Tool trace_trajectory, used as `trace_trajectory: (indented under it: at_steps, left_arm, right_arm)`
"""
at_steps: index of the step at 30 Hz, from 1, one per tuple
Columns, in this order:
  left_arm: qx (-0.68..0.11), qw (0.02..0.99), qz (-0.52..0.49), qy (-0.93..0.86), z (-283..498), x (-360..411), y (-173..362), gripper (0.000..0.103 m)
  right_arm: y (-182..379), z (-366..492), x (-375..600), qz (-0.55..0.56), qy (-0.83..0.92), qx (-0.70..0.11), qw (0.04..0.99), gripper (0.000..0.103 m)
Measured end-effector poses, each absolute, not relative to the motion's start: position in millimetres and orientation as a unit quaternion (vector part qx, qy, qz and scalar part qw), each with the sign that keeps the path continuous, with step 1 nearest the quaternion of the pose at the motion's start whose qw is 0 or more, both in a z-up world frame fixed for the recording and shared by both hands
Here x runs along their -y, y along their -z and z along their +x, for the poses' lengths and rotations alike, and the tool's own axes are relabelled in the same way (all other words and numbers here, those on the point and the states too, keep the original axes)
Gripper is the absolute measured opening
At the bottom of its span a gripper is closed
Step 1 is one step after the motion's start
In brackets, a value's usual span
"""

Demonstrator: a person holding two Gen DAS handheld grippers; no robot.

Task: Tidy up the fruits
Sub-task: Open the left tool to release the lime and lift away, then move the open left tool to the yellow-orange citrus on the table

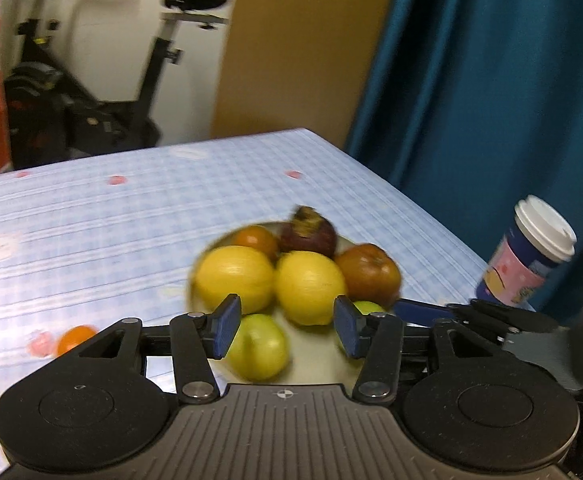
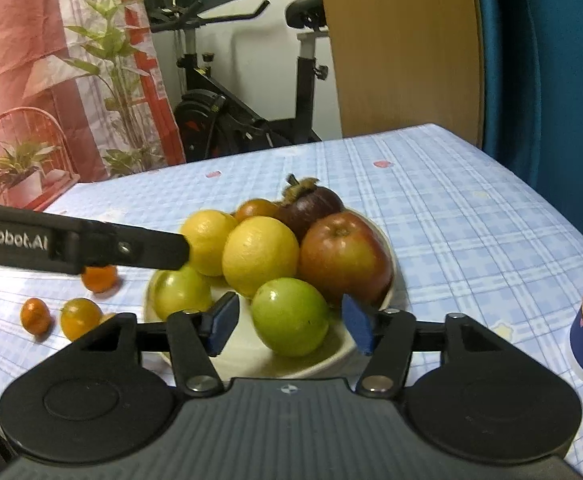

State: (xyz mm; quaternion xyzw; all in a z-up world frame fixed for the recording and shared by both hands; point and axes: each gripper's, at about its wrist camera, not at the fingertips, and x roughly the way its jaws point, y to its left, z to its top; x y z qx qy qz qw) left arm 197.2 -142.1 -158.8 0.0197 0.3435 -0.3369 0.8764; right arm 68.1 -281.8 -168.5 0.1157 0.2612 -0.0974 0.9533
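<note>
A cream plate [image 2: 243,356] on the checked tablecloth holds two lemons [image 2: 260,254], a red apple [image 2: 343,256], a dark mangosteen [image 2: 315,204], a small orange fruit [image 2: 256,208] and two green fruits [image 2: 181,292]. My right gripper [image 2: 290,326] stands open around the nearer green fruit [image 2: 289,316], with a gap at each pad. The left gripper [image 1: 287,326] hangs open over the plate's [image 1: 315,360] near side, nothing touching its pads. One of its black fingers [image 2: 131,248] reaches in from the left in the right wrist view. Three small oranges [image 2: 80,317] lie on the cloth left of the plate.
A lidded paper cup [image 1: 531,256] stands near the table's right edge, right of the plate. Beyond the table are an exercise bike [image 2: 227,92], a wooden panel, a blue curtain [image 1: 491,100] and potted plants at far left.
</note>
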Motion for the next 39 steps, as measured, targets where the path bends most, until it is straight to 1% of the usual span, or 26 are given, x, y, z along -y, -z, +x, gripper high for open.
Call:
trace_trajectory:
  at_steps: [4, 8, 12, 17, 25, 28, 33, 37, 39]
  left_arm:
    - [-0.332, 0.898, -0.004, 0.288, 193, 108, 150, 0.054]
    - [-0.302, 0.925, 0.016, 0.230, 183, 79, 140, 0.054]
    - [-0.287, 0.937, -0.001, 0.200, 174, 45, 131, 0.054]
    - [-0.273, 0.946, -0.002, 0.177, 161, 23, 129, 0.054]
    - [-0.284, 0.945, -0.036, 0.159, 165, -2, 141, 0.054]
    - [-0.289, 0.946, -0.037, 0.145, 165, -10, 151, 0.054]
    - [-0.295, 0.944, -0.040, 0.145, 170, -12, 163, 0.054]
    - [-0.300, 0.939, -0.043, 0.162, 176, -6, 169, 0.054]
    - [-0.303, 0.935, -0.045, 0.177, 176, 0, 172, 0.054]
  right_arm:
    - [160, 65, 269, 0.098, 0.082, -0.241, 0.962, 0.062]
    - [153, 65, 260, 0.088, 0.069, -0.231, 0.967, 0.062]
    - [146, 63, 247, 0.086, 0.051, -0.219, 0.971, 0.062]
    - [142, 69, 225, 0.069, 0.019, -0.219, 0.973, 0.062]
    - [132, 107, 197, 0.057, -0.027, -0.228, 0.972, 0.062]
    - [143, 121, 182, 0.035, -0.046, -0.232, 0.971, 0.062]
    - [177, 130, 156, -0.013, -0.094, -0.255, 0.962, 0.061]
    - [193, 126, 145, -0.061, -0.117, -0.245, 0.961, 0.060]
    - [198, 126, 147, -0.059, -0.124, -0.242, 0.960, 0.060]
